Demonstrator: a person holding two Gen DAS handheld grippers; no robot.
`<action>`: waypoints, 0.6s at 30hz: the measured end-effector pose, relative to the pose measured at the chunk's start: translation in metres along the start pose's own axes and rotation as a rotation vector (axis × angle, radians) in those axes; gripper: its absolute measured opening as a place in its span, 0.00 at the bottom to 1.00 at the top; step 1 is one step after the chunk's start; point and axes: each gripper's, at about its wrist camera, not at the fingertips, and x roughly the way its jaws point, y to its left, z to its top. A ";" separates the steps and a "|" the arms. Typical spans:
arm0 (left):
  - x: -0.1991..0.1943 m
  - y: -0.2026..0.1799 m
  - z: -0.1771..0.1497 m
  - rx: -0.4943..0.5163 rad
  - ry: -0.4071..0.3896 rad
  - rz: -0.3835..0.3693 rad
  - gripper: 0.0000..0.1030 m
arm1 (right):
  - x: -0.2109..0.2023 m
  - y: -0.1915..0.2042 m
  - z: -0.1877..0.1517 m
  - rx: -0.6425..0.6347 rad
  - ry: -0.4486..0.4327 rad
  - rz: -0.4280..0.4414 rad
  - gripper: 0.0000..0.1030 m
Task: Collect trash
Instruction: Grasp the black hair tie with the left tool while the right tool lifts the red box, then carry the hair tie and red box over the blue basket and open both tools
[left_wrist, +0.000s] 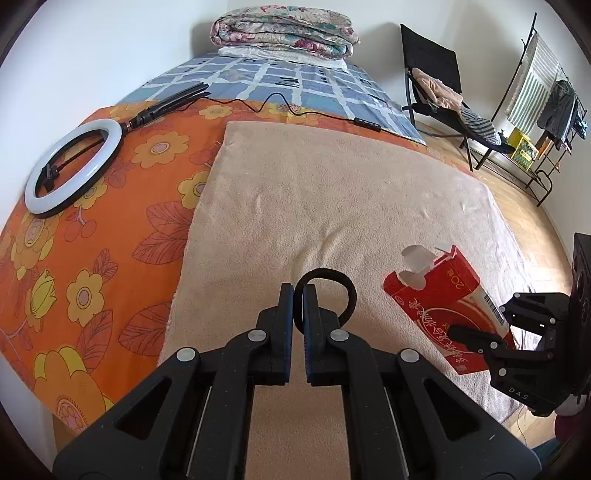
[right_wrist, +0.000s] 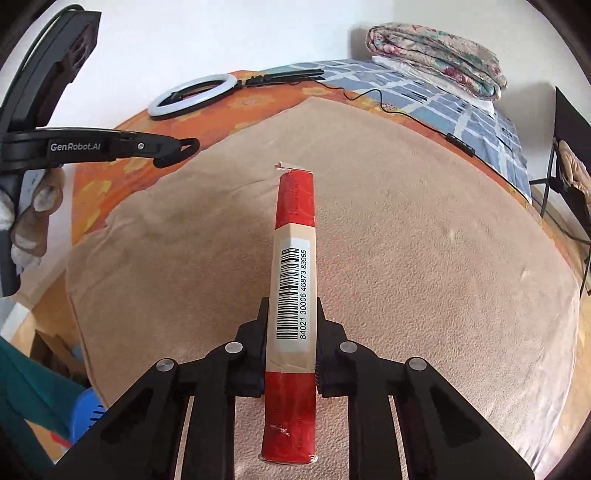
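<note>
My left gripper is shut on a black hair tie, whose loop sticks out past the fingertips above the beige blanket. It also shows in the right wrist view, at the far left, with the loop at its tip. My right gripper is shut on a red cardboard box, narrow side up with a barcode. In the left wrist view the red box has an open torn top and is held by the right gripper above the blanket's right edge.
A ring light with its cable lies on the orange flowered sheet at the left. Folded quilts sit at the head of the bed. A black chair with clothes and a drying rack stand on the right.
</note>
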 end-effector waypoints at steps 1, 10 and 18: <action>-0.004 -0.002 -0.003 0.006 0.000 -0.003 0.03 | -0.002 -0.001 0.001 0.008 -0.006 0.000 0.15; -0.047 -0.029 -0.036 0.068 -0.005 -0.034 0.03 | -0.038 0.012 -0.010 0.032 -0.030 -0.002 0.15; -0.081 -0.052 -0.080 0.108 -0.005 -0.065 0.03 | -0.071 0.035 -0.034 0.021 -0.032 -0.010 0.15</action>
